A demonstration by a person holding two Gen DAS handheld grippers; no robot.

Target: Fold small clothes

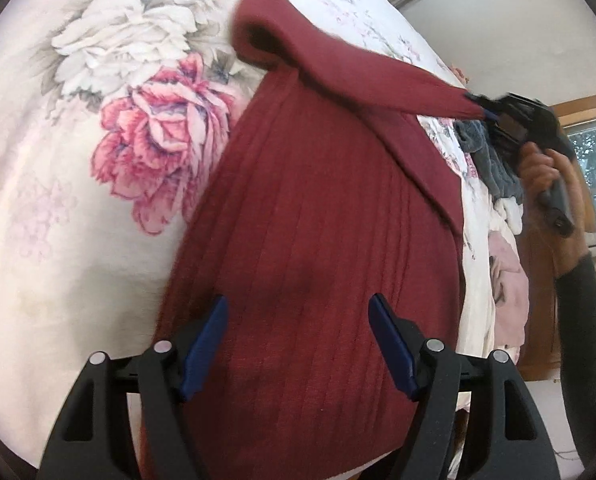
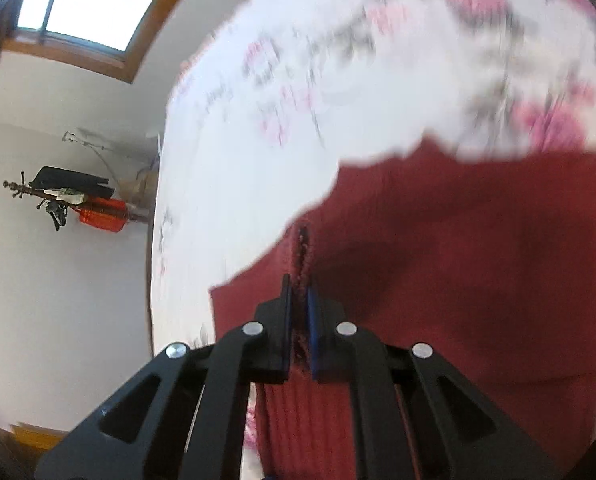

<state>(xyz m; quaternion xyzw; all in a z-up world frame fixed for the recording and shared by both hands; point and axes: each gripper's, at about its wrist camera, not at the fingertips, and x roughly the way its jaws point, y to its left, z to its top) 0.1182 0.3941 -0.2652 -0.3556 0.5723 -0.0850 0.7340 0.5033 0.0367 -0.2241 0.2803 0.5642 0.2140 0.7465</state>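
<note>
A dark red ribbed knit garment (image 1: 310, 248) is spread on a floral bedsheet (image 1: 58, 200), filling the centre to 6 o'clock of the left wrist view. The left gripper (image 1: 298, 344) is held above it, jaws wide apart and empty. One corner of the garment is lifted toward 2 o'clock, where it is pinched by the right gripper (image 2: 298, 312), jaws clamped together on the fabric. A pile of small clothes (image 1: 498, 208) is seen at 3 o'clock.

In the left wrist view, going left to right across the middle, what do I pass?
Pink printed flower → dark red knit garment → pile of small clothes → hand holding the right gripper, jaws shut on the garment's corner.
</note>
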